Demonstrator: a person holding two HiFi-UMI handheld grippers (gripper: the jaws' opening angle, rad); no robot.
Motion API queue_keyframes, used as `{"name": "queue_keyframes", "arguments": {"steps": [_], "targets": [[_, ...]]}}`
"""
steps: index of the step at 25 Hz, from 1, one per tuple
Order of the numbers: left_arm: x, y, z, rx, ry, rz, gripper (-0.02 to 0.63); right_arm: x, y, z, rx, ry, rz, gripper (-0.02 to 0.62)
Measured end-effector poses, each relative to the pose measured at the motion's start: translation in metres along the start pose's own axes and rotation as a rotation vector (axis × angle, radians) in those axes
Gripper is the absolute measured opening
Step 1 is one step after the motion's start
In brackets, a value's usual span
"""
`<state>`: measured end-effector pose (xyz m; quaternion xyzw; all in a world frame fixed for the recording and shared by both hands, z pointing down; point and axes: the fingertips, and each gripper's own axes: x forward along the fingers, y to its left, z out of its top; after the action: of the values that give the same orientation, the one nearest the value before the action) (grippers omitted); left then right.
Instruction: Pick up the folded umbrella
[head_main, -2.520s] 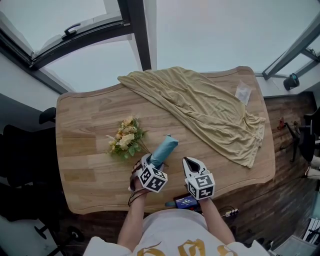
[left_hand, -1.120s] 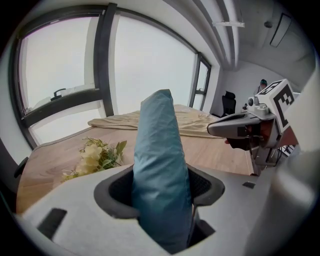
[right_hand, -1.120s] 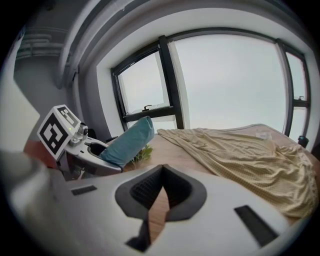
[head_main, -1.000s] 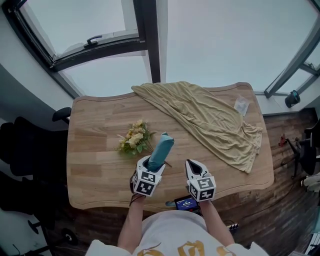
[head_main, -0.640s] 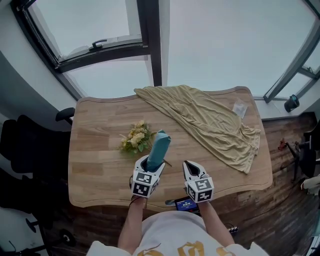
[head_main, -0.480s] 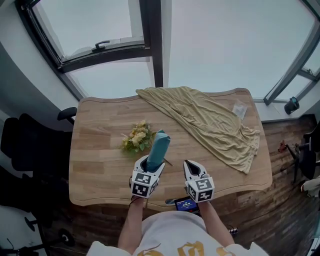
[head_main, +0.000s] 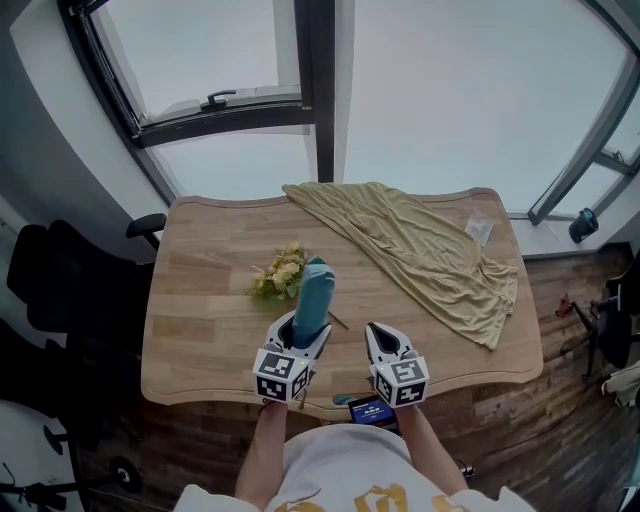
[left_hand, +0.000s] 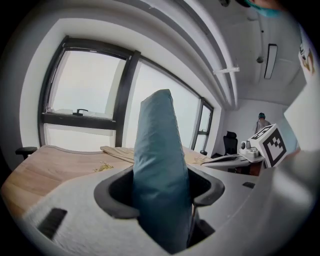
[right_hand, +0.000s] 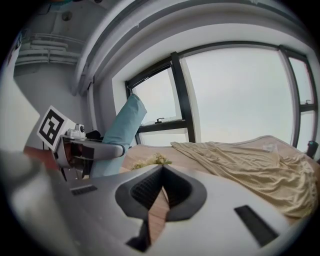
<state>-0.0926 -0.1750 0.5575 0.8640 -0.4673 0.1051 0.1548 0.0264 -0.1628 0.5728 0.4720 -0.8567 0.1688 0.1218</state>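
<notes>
The folded umbrella (head_main: 315, 293) is a teal sleeve-shaped bundle. My left gripper (head_main: 298, 338) is shut on its lower end and holds it off the wooden table (head_main: 200, 300), tip slanting up and away. In the left gripper view the umbrella (left_hand: 160, 170) fills the gap between the jaws of the left gripper (left_hand: 160, 186), which press its sides. My right gripper (head_main: 383, 337) hangs beside it over the table's near edge, touching nothing. In the right gripper view the right gripper (right_hand: 162, 172) has its jaw tips together and empty, with the umbrella (right_hand: 120, 132) at the left.
A small bunch of yellow flowers (head_main: 280, 274) lies just beyond the umbrella. A tan cloth (head_main: 420, 245) is spread over the table's far right, with a clear plastic packet (head_main: 478, 230) at its edge. A black chair (head_main: 60, 290) stands left of the table, windows behind.
The left gripper has risen with the umbrella, which now stands steeper and clear of the table. The right gripper has risen a little too, still empty.
</notes>
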Motion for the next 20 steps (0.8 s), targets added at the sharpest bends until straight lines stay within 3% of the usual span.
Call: {"name": "queue_keyframes", "arguments": {"steps": [13, 20], "targets": [[-0.038, -0.008, 0.014, -0.014, -0.094, 0.03, 0.287, -0.027, 0.028, 0.029, -0.031, -0.07, 0.025, 0.011], [-0.051, -0.011, 0.021, -0.075, -0.152, 0.028, 0.287, -0.042, 0.039, 0.053, -0.056, -0.124, 0.035, 0.011]]}}
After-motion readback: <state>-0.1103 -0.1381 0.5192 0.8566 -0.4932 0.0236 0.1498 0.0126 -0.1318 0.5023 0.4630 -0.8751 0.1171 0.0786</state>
